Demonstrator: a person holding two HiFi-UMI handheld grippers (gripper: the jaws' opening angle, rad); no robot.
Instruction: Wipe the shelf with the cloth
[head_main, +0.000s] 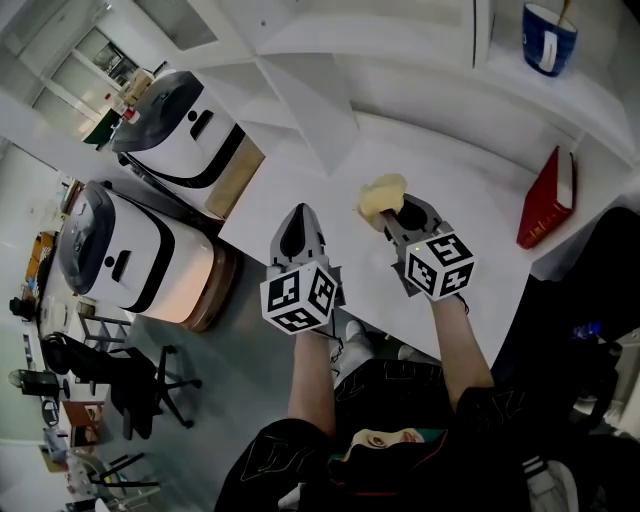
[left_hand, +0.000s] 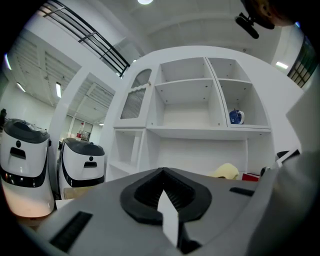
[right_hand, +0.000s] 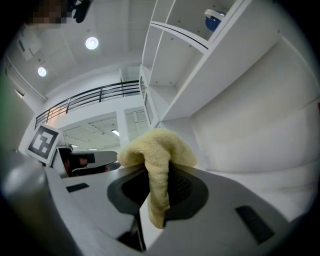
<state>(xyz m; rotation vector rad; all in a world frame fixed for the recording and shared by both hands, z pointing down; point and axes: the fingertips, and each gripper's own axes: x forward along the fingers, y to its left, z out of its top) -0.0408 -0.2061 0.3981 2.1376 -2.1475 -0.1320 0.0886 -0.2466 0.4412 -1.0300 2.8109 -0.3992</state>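
The right gripper (right_hand: 155, 200) was shut tight on the yellow cloth (right_hand: 157, 147). A bit of the cloth was pinched between the jaws, and the rest puffed out in a soft lump at the tip. The left gripper (left_hand: 162, 195) had its jaws pressed together with nothing in them. It hung beside the right one, over the front edge of the white shelf (head_main: 470, 190).

The cloth was just above the low, flat board of the shelf, near the front. I could not tell if it touched the board. It looked like the wiping was only about to start.

To wipe well, the person should press the soft lump down on the board, not the hard jaw tips, so nothing gets scratched. Long, slow strokes from side to side would be best, with a strong squeeze so the cloth does not slip out. A red book (head_main: 548, 200) leaned at the right end of the board, so the strokes should slow down there and not bump it. A blue cup (head_main: 548, 38) sat on a higher board, well away
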